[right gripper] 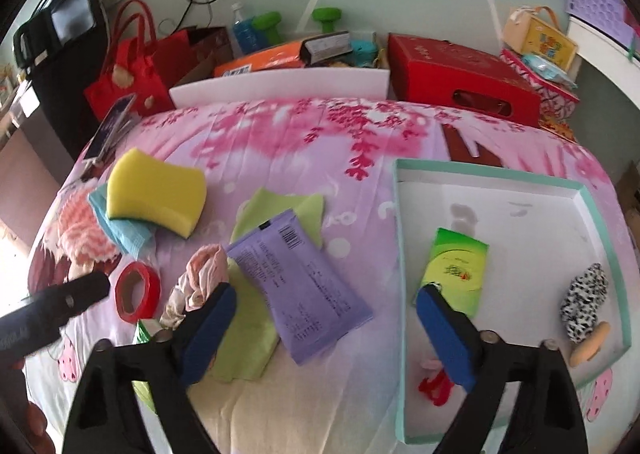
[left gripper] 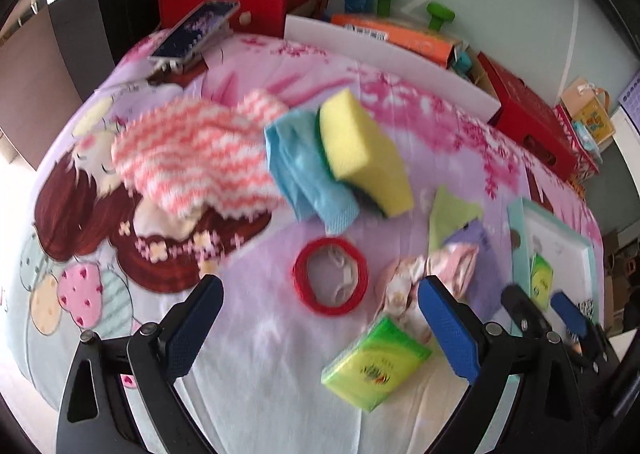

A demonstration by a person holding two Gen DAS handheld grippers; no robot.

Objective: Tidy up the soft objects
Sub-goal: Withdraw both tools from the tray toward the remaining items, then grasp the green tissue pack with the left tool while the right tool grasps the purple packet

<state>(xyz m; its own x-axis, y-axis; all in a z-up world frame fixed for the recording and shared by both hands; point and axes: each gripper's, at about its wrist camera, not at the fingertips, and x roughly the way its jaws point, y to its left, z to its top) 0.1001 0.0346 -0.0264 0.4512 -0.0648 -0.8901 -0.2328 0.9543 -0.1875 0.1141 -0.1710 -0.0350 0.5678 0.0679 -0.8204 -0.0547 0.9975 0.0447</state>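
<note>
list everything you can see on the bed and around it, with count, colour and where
sponge: 1, yellow, on the blue cloth
blue cloth: 1, light blue, under the sponge
knit cloth: 1, pink and white, left of the blue cloth
tape roll: 1, red, middle of the bed
tissue packs: 2, green, one on the bed, one in the tray
purple packet: 1, lilac, on the green cloth
green cloth: 1, light green, beside the tray
pink fabric: 1, crumpled, beside the purple packet
tray: 1, white with mint rim, right side
spotted scrunchie: 1, black and white, in the tray
red box: 1, behind the bed
left claw: open, empty
right claw: open, empty
</note>
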